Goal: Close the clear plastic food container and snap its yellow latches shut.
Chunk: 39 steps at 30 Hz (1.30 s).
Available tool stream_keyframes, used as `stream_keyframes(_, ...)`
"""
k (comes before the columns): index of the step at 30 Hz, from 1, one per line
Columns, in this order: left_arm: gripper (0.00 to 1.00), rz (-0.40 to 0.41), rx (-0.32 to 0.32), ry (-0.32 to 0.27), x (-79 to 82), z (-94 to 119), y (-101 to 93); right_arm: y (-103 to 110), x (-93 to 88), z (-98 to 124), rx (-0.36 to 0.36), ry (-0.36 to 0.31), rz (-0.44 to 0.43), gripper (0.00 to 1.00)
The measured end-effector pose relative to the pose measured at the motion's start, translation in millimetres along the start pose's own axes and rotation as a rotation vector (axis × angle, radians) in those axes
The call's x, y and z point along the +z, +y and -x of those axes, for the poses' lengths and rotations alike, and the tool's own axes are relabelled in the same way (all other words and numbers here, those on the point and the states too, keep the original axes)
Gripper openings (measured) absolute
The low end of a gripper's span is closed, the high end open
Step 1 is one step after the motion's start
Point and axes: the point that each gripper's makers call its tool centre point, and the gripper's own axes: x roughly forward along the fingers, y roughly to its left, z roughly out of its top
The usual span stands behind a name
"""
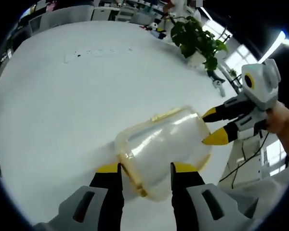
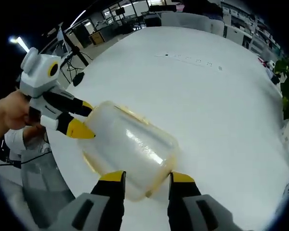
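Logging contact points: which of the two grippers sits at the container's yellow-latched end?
The left gripper: its jaws straddle the yellow latch of the container. The right gripper is at the opposite, rounded end.

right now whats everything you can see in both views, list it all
clear plastic food container with yellow latches: one, transparent with yellow trim, on the white table between both grippers, also in the right gripper view
round white table: one, white, under the container
green leafy potted plant: one, green in a white pot, far table edge
office desks and shelving: several, dark and grey, beyond the table
left gripper: one, black and yellow, jaws either side of the container's end
right gripper: one, black and yellow, jaws at the opposite end
person's hand: one, holding the right gripper
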Motion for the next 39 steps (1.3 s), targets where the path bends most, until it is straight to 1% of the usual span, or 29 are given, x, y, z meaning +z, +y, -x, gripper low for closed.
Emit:
stream_keyframes(2, 0.35, 0.015, -0.007, 0.000, 1.1, 0.3, 0.9, -0.1, -0.6, -0.2, -0.003, -0.001, -0.016, 0.33)
stream_keyframes(4, 0.35, 0.028, -0.011, -0.004, 0.1, 0.3, 1.1, 0.9, -1.4, -0.6, -0.002, 0.000, -0.011, 0.33)
stream_keyframes(5, 0.34, 0.055, -0.012, -0.001, -0.6, -0.7, 1.4, -0.7, -1.4, -0.4, 0.002, 0.005, -0.026, 0.33)
stream_keyframes(6, 0.34, 0.062, -0.007, -0.008, 0.2, -0.7, 2.0, 0.2, -0.9, -1.1, 0.002, 0.008, -0.023, 0.32)
stream_keyframes(7, 0.34, 0.030, -0.006, -0.008, 0.2, -0.6, 1.5, 9.6, 2.4, -4.5, 0.047, -0.013, -0.078, 0.33)
stream_keyframes(8, 0.34, 0.043, -0.008, -0.008, -0.5, 0.4, 2.4, 6.9, -0.4, -2.6, 0.045, 0.001, -0.102, 0.33)
stream_keyframes(11, 0.35, 0.043, -0.003, -0.015, -0.9, -0.8, 1.1, 3.5, -1.4, -2.8, 0.035, -0.010, -0.068, 0.33)
stream_keyframes(15, 0.36, 0.042, -0.003, -0.014, -0.2, -0.6, 2.2, 2.4, -3.9, -0.4, 0.037, -0.023, -0.072, 0.34)
stream_keyframes(16, 0.36, 0.051, -0.003, -0.021, -0.8, -0.1, 3.2, 1.1, -3.2, -1.3, 0.038, -0.023, -0.072, 0.34)
stream_keyframes(19, 0.37, 0.046, -0.006, -0.032, -1.3, 0.6, 3.1, 0.4, -4.2, -0.3, 0.044, -0.032, -0.078, 0.35)
stream_keyframes(24, 0.38, 0.066, 0.006, -0.059, -0.1, 0.0, 2.7, -0.2, -4.6, 0.6, 0.044, -0.048, -0.109, 0.36)
stream_keyframes(27, 0.39, 0.053, 0.003, -0.061, 0.1, 0.6, 2.0, -0.6, -5.5, 1.6, 0.044, -0.058, -0.107, 0.37)
stream_keyframes(29, 0.40, 0.024, -0.001, -0.062, 0.2, 0.7, 0.7, 2.4, -8.8, 2.5, 0.052, -0.052, -0.060, 0.38)
stream_keyframes(30, 0.41, 0.001, -0.001, -0.058, -1.0, 2.0, 0.4, 1.4, -10.1, 3.5, 0.037, -0.051, -0.041, 0.40)
stream_keyframes(32, 0.46, 0.002, -0.001, -0.092, 5.0, 5.0, -0.5, 2.3, -10.8, 6.6, 0.032, -0.055, -0.030, 0.42)
stream_keyframes(33, 0.47, -0.003, -0.003, -0.116, 9.9, 6.8, -0.8, 2.7, -9.6, 9.6, 0.036, -0.064, -0.026, 0.42)
stream_keyframes(35, 0.46, -0.002, -0.016, -0.148, 17.5, 12.9, -1.8, 2.2, -10.2, 14.8, 0.043, -0.071, -0.021, 0.42)
stream_keyframes(36, 0.45, 0.008, -0.023, -0.169, 22.5, 16.5, -1.9, 1.5, -7.9, 17.1, 0.036, -0.076, -0.006, 0.42)
stream_keyframes(39, 0.43, 0.003, -0.029, -0.200, 31.2, 25.0, -1.6, -2.6, -5.7, 24.8, 0.017, -0.077, 0.045, 0.42)
